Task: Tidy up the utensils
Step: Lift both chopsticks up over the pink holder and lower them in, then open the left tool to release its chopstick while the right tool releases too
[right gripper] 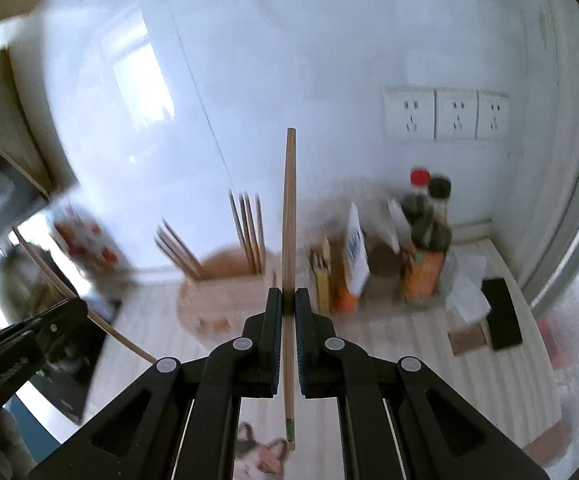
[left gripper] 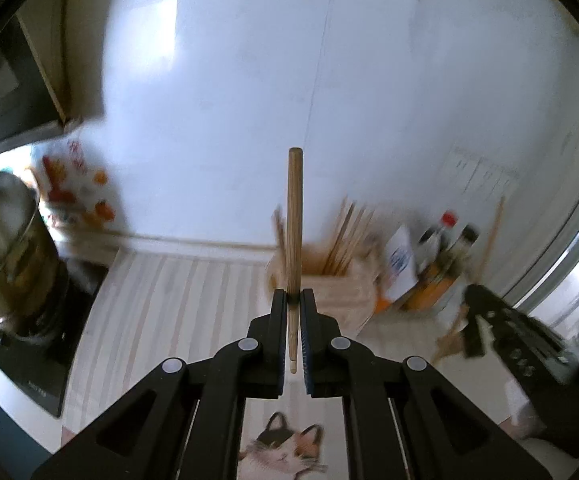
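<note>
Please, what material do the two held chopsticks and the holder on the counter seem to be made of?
Left chopstick: looks like wood or bamboo, matte tan, round end, faint grain.
Right chopstick: likely bamboo, paler, slimmer, squarish top, with a small green mark near its lower end.
Holder: seems light wood, unpainted; it is blurred, so this is uncertain.

Tan chopstick (left gripper: 294, 216), black gripper (left gripper: 293, 298), pale striped mat (left gripper: 177, 304), red-capped bottle (right gripper: 419, 200).

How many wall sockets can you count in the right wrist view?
3: side by side on the white wall, left socket, middle socket, right socket, above the bottles. Others may lie outside view.
</note>
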The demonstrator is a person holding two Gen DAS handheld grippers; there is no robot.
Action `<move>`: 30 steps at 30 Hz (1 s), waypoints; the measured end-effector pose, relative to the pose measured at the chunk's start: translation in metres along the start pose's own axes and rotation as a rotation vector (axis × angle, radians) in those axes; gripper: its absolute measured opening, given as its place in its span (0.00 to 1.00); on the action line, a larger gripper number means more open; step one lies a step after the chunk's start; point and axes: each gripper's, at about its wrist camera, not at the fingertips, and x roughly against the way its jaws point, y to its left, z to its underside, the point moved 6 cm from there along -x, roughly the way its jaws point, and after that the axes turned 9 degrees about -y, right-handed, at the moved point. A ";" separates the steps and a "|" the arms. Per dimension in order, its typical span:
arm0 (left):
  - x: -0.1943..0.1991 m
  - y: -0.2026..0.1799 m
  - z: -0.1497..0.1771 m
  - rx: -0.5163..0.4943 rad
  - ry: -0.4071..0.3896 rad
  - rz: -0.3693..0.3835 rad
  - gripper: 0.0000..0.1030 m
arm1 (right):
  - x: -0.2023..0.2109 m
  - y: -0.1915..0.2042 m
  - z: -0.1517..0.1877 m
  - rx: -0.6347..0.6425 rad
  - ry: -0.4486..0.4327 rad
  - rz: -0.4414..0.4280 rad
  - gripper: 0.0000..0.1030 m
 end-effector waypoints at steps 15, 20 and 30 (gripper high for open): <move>-0.049 -0.018 -0.086 -0.028 -0.047 0.001 0.04 | -0.054 0.010 -0.106 -0.104 -0.151 -0.053 0.06; -0.097 -0.015 -0.078 -0.005 0.044 0.002 0.04 | -0.097 0.019 -0.105 -0.107 -0.149 -0.071 0.06; -0.143 0.004 -0.053 0.027 0.136 -0.045 0.04 | -0.157 0.036 -0.082 -0.082 -0.120 -0.107 0.06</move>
